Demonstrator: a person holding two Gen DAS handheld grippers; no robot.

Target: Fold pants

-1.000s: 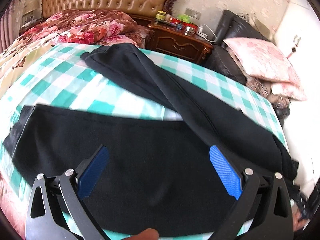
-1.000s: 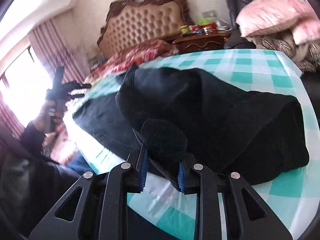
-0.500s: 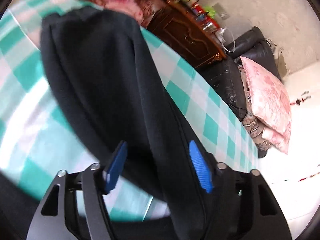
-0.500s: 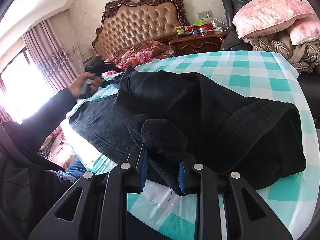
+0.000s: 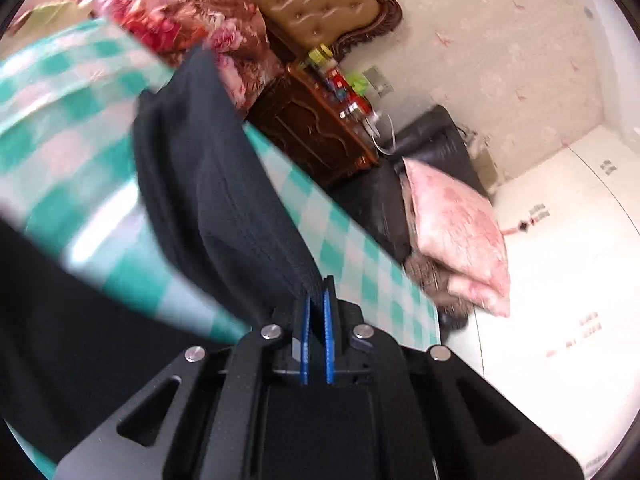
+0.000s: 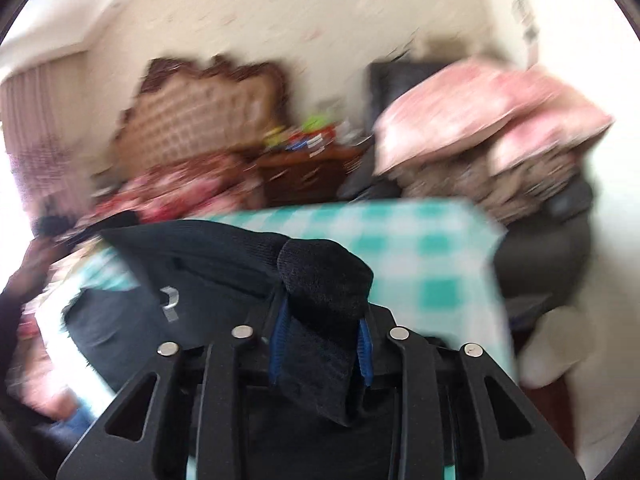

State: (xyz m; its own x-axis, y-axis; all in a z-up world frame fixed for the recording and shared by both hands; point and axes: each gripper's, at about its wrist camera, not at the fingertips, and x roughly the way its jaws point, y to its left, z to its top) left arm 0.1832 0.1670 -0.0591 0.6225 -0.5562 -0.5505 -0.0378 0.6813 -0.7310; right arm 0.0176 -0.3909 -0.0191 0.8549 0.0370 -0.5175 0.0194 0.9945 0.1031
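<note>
While both of my grippers grip black fabric, the pants (image 5: 208, 184) hang stretched between them above a table (image 5: 360, 256) covered in a teal and white checked cloth. My left gripper (image 5: 316, 312) has its 2 blue-padded jaws pressed almost together on a thin seam edge of 1 trouser leg. From that pinch the leg runs straight away from me and a little to the left, long and narrow, toward the far end of the table near a bed with a floral quilt (image 5: 176, 12). My right gripper (image 6: 320, 332) has its jaws clamped on a thick, bunched wad of the same pants (image 6: 324, 280), which bulges up above the blue pads. From there the cloth spreads leftward and away across the table (this view is heavily blurred, so the finer folds cannot be made out).

I judge that the coming fold turns on the leg's long axis, which points away from my left jaws. My left side holds the leg by its near end, so carrying that end forward along the axis would lay it over the far part. My right side holds the bulkier portion and is likely the anchor.
</note>
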